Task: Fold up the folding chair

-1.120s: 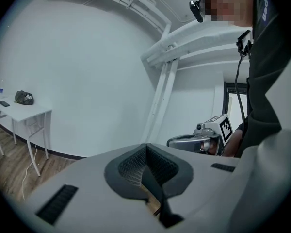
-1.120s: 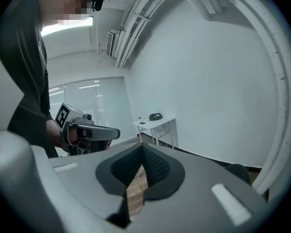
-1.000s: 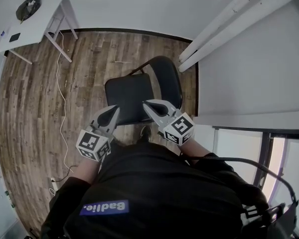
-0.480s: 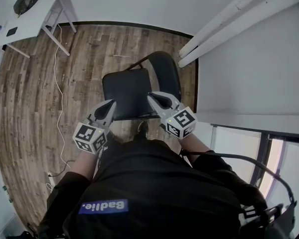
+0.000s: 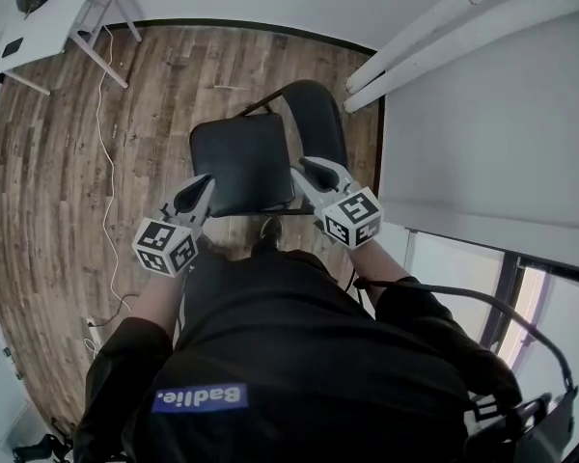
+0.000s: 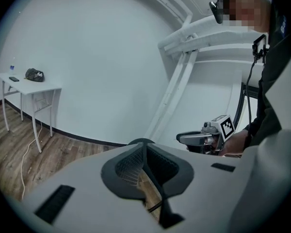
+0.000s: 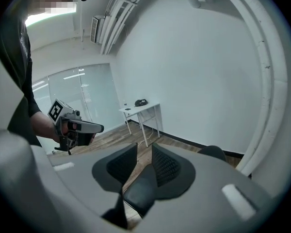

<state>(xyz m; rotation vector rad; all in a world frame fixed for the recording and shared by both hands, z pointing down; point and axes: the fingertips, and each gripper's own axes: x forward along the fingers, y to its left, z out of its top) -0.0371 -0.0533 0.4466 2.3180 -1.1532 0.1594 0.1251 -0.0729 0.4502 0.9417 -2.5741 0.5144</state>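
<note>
The left gripper [image 5: 200,188] is sitting shut and empty beside the chair seat [image 5: 241,162]. The right gripper [image 5: 310,168] has just been opening its jaws around the seat's near edge, not yet pressing. A shallow bite is risking a slip.

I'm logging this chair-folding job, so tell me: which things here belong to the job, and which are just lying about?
Job: chair; left gripper, shut; right gripper, jaws just opening, seat edge showing between them.
Lying about: table; cable; pipes.
</note>
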